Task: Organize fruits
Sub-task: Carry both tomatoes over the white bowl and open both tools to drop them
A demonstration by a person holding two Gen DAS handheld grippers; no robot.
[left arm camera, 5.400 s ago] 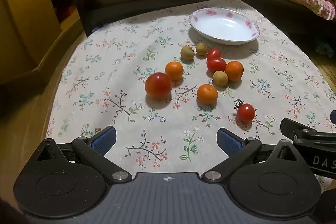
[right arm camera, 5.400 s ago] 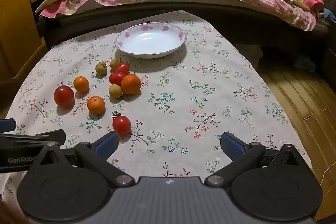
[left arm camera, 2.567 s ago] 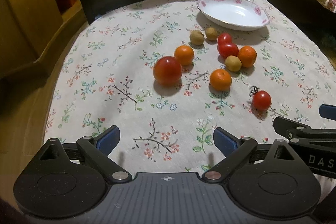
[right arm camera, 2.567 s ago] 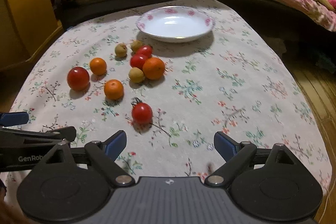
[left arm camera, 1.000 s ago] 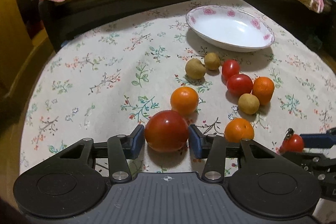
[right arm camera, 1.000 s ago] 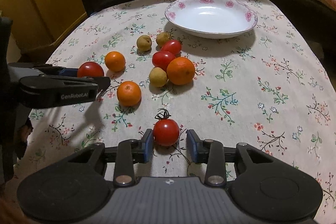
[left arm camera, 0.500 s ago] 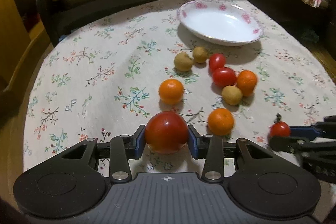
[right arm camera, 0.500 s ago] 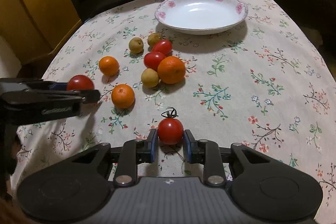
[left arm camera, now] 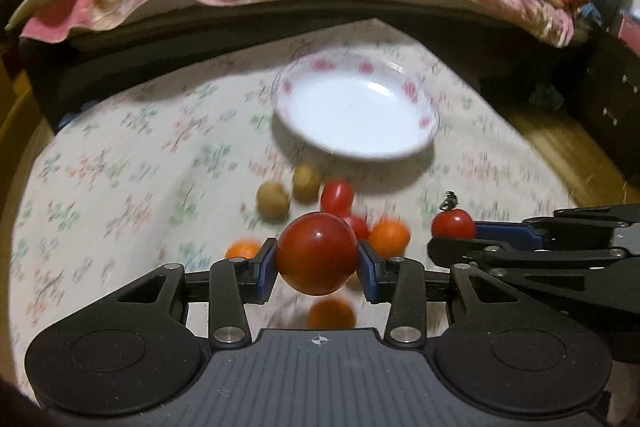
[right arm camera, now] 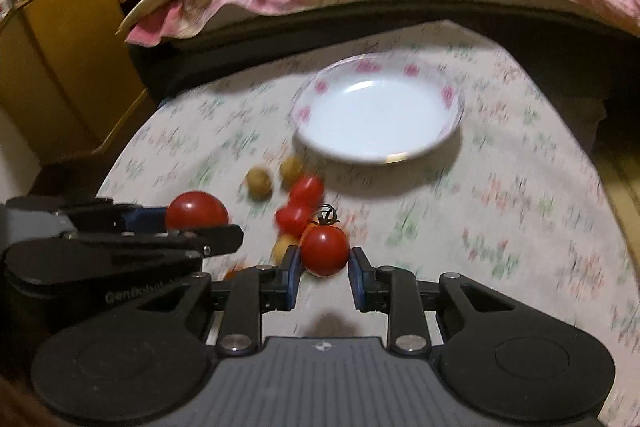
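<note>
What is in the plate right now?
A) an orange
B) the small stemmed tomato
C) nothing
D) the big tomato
C: the plate shows only bare white; the big tomato sits in the left tool and the stemmed tomato in the right tool, both short of it.

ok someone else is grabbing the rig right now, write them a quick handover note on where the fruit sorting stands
Left tongs: shut on the big tomato, lifted off the cloth.
Right tongs: shut on the small tomato with a stem, also lifted.
Plate: sits at the far side of the table, nothing in it yet.
On the tablecloth near the plate: two brown fruits, two small tomatoes, some oranges; the view is blurred, so count them again.
Done: both pickups.
Left: probably set both tomatoes in the plate, then fetch the loose fruit.
</note>
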